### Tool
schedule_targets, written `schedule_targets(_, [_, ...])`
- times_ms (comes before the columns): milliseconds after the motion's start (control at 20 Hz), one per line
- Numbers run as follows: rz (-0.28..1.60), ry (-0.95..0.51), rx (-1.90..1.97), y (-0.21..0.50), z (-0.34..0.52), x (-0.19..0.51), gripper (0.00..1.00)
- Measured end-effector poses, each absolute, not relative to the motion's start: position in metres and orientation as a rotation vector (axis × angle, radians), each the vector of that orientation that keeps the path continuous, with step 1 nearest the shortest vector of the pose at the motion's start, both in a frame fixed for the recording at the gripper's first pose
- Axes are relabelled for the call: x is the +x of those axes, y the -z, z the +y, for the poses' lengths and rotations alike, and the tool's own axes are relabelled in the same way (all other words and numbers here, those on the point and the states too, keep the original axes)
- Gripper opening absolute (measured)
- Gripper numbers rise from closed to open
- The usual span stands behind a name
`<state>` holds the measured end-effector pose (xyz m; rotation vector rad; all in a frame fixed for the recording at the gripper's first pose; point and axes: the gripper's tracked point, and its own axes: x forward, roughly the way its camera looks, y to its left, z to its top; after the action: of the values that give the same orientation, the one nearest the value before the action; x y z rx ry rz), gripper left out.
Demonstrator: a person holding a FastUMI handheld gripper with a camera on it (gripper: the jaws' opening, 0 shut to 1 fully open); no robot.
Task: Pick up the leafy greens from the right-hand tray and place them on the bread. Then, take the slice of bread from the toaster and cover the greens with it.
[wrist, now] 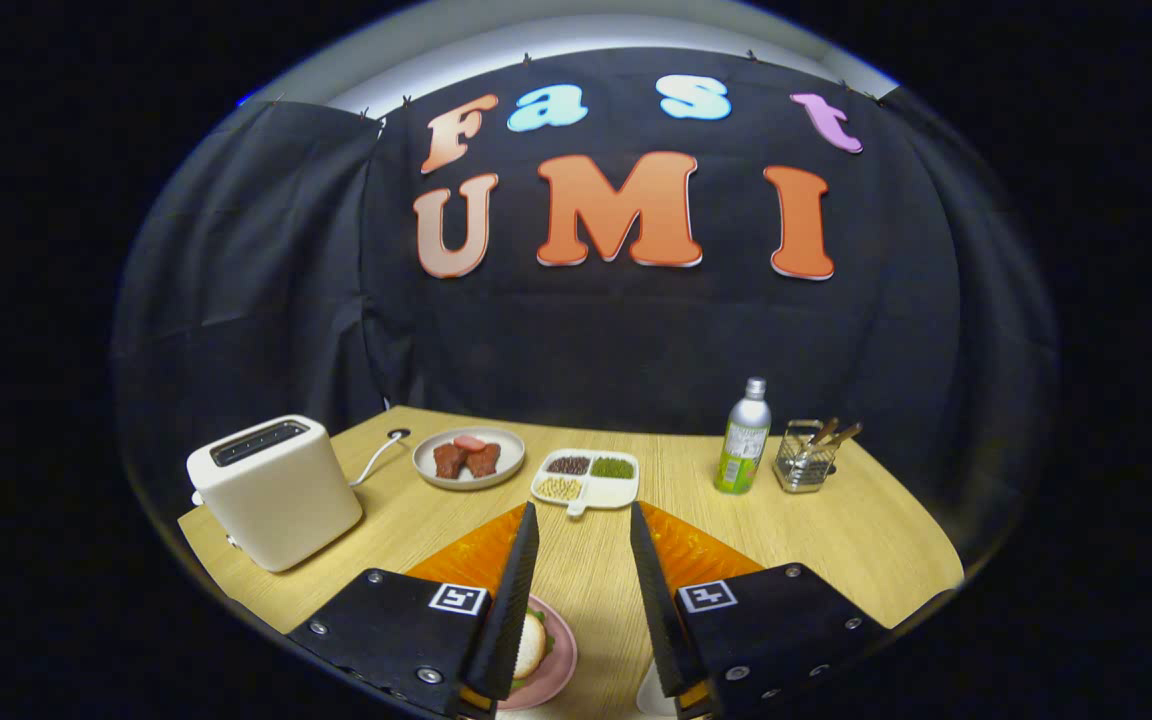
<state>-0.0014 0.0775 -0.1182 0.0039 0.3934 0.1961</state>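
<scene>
Gripper view. Claw (584, 508), lower centre of the frame: open, fingers well apart, gripping nothing, with bare wooden surface (836, 530) between them.

Pink plate (561, 660), bottom centre, partly hidden behind the left finger: carries a pale round of bread (530, 645) with a thin green fringe at its edge, taken to be the leafy greens (543, 617). Cannot tell whether one slice or two lies there.

White rim (648, 698), bottom of the frame beside the right finger: probably the right-hand tray, contents hidden.

Toaster (276, 490), left of the frame, well apart from the claw: upright, slots dark, no slice seen standing above them.

Beyond the fingertips, mid-frame: grey plate (431, 470) with reddish-brown pieces, and a divided white dish (626, 495) of beans and grains. Right of the frame: bottle (742, 440) and wire holder (804, 462).

Step in hand, as judged: greens apparently already on the bread, so the toaster slice comes into question. If the slice sits low in the slot, calls for a swing to the left, a descent over the slots with fingers aligned along the slot, a light closure on the slice edge, a straight lift, then a level carry to the pink plate. If the visible round is already the covering slice, little remains
</scene>
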Motion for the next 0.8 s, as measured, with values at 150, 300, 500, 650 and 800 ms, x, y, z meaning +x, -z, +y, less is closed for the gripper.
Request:
schedule_targets(150, [0.276, -0.162, 0.019, 0.084, 0.069, 0.001, 0.55])
schedule_targets(300, [0.196, -0.117, 0.008, 0.059, 0.059, 0.000, 0.55])
schedule_targets(500, [0.120, -0.060, -0.019, 0.039, 0.051, -0.003, 0.62])
schedule_targets(650, [0.133, -0.075, -0.029, 0.043, 0.055, -0.008, 0.71])
schedule_targets(800, [0.105, -0.044, -0.049, 0.040, 0.047, -0.008, 0.78])
